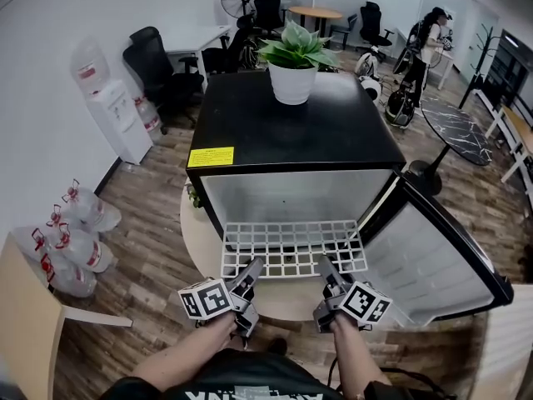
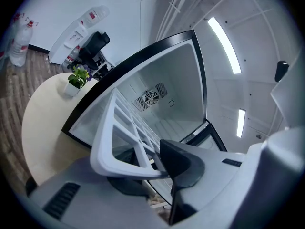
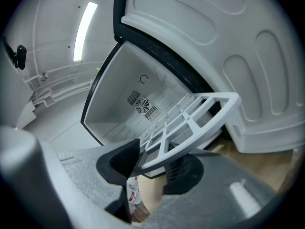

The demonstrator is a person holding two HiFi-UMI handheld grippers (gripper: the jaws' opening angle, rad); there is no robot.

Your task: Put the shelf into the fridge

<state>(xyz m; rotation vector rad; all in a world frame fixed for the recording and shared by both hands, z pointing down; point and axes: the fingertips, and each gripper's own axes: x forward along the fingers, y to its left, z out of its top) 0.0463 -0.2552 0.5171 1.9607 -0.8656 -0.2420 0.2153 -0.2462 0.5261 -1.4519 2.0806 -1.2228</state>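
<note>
A small black fridge (image 1: 291,132) stands on a round, pale wooden worktop (image 1: 198,238). Its black door with a white inside (image 1: 433,257) is swung wide open to the right.

The white plastic grid shelf (image 1: 293,247) lies flat in the mouth of the fridge. Its far part is inside, and its near edge sticks out toward the person.

The left gripper (image 1: 252,267) holds the near edge on the left side. Its dark fingers (image 2: 183,163) are closed on the rim of the shelf, one above and one below. The right gripper (image 1: 325,265) holds the near edge on the right side. Its fingers (image 3: 121,161) pinch the rim in the same way.

Deep inside the fridge, on the back wall, there is a little round fan vent (image 2: 151,98).

A big green plant in a white pot (image 1: 293,65) sits on top of the fridge, toward the far edge. A yellow sticker (image 1: 211,157) is at the near left corner of the top. A small green plant in a white pot (image 2: 75,82) stands on the worktop, just left of the fridge.

On the wooden floor at the left lie some clear water bottles with red caps (image 1: 79,240). Farther back by the wall stand a white water cooler (image 1: 112,111) and a black office chair (image 1: 158,69). A person (image 1: 433,32) is far off on the right.
</note>
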